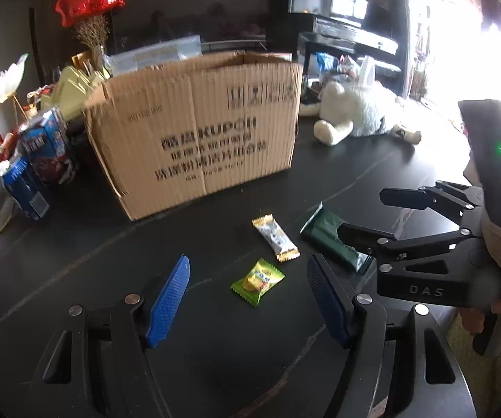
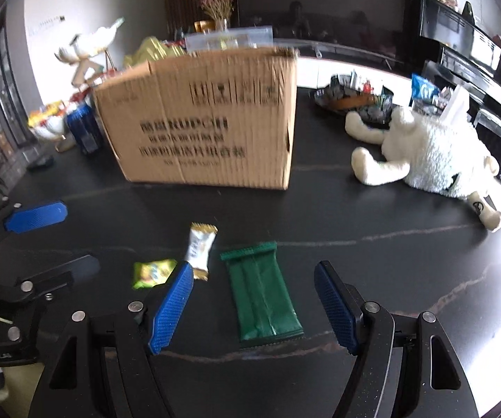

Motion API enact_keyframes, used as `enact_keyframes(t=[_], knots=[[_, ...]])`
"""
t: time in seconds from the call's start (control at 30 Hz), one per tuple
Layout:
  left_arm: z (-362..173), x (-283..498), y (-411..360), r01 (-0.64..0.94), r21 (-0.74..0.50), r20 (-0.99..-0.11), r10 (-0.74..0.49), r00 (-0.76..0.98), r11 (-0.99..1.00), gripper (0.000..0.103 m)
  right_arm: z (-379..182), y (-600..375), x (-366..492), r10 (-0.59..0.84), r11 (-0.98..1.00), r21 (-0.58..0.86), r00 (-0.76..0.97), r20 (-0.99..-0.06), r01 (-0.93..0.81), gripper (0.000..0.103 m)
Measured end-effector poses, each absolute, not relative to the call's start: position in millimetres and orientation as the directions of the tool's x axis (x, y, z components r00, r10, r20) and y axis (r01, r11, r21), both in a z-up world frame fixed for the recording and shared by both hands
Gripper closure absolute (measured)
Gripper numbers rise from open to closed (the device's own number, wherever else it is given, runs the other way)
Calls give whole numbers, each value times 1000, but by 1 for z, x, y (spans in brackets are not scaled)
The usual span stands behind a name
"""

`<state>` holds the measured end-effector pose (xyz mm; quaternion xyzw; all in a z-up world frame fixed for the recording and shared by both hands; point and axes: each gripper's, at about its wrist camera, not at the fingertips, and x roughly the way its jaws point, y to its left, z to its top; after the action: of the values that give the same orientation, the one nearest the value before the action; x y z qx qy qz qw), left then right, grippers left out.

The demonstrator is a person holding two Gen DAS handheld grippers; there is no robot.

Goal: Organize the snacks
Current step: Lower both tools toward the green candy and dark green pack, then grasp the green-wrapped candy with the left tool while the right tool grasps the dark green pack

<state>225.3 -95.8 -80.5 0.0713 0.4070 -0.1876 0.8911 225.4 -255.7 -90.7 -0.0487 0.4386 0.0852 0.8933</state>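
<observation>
Three snacks lie on the black table in front of an open cardboard box: a lime-green packet, a white and gold bar and a dark green pack. My left gripper is open and empty, just above the table with the lime-green packet between its fingers. In the right wrist view my right gripper is open and empty around the dark green pack. The white bar, the lime-green packet and the box also show there.
A white plush toy lies on the table to the right. Blue snack boxes and other packets stand left of the cardboard box. A piano stands behind. The table's right edge is near my right gripper.
</observation>
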Motion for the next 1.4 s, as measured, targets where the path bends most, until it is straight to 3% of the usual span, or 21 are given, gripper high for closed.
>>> enact_keyframes(t=[0.77, 0.93, 1.03, 1.1, 1.2, 1.4], knots=[[-139, 257, -108, 433, -81, -839, -296, 457, 898, 36, -125, -260, 241, 81, 986, -4, 489, -868, -169, 30], [-142, 259, -109, 425, -88, -841, -295, 453, 901, 44, -129, -261, 245, 75, 985, -9, 480, -874, -170, 30], [-141, 260, -109, 430, -99, -837, -309, 452, 897, 55, -131, -260, 245, 82, 984, -4, 474, -877, -178, 30], [-140, 261, -109, 428, -116, -835, -321, 446, 896, 68, -132, -259, 246, 85, 983, -2, 470, -879, -182, 31], [-139, 261, -108, 429, -135, -834, -337, 438, 893, 76, -134, -259, 248, 81, 983, -6, 464, -882, -183, 31], [-139, 258, -110, 424, -160, -830, -355, 431, 891, 76, -138, -258, 250, 79, 981, -13, 459, -885, -195, 38]])
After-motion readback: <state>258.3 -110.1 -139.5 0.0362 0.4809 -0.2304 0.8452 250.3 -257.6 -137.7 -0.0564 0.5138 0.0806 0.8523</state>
